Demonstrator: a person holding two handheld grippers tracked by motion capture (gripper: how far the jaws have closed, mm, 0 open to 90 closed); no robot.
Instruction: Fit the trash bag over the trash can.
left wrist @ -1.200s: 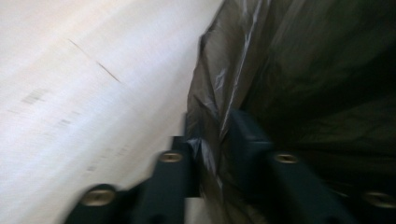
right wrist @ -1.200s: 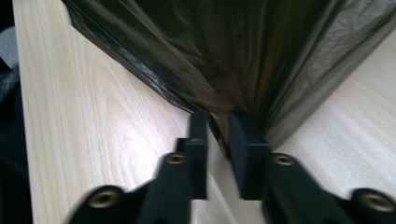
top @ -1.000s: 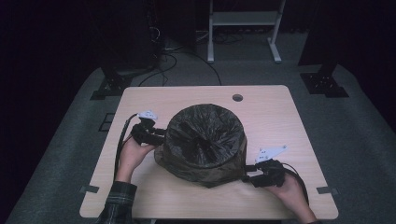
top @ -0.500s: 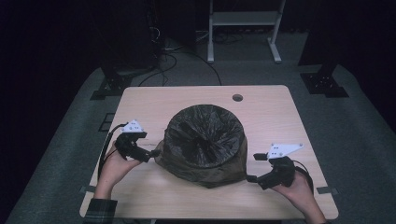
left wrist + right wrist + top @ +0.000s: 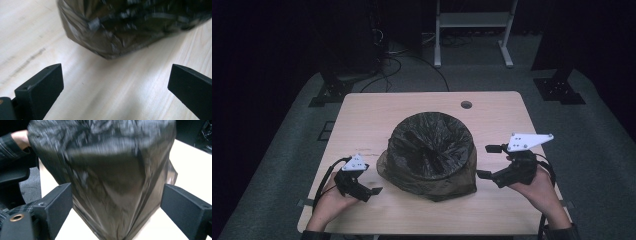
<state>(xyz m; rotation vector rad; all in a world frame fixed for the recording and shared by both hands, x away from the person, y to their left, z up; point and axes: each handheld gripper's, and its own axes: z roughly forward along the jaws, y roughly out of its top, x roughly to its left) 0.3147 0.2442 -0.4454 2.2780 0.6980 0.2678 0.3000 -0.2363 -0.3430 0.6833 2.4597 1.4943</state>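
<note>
Bin liner (image 5: 432,152), frame centre, sits loose; our left gripper (image 5: 371,190) and right gripper (image 5: 484,161), both released, could snag or topple it.

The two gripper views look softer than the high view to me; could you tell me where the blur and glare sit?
Left gripper view: the black bag is smeared, its creases streaked, while the jaws stay sharp. Right gripper view: the bag's upper part is blurred, with pale sheen on the plastic. High view: sharp, the table evenly lit, the room behind dark.
</note>
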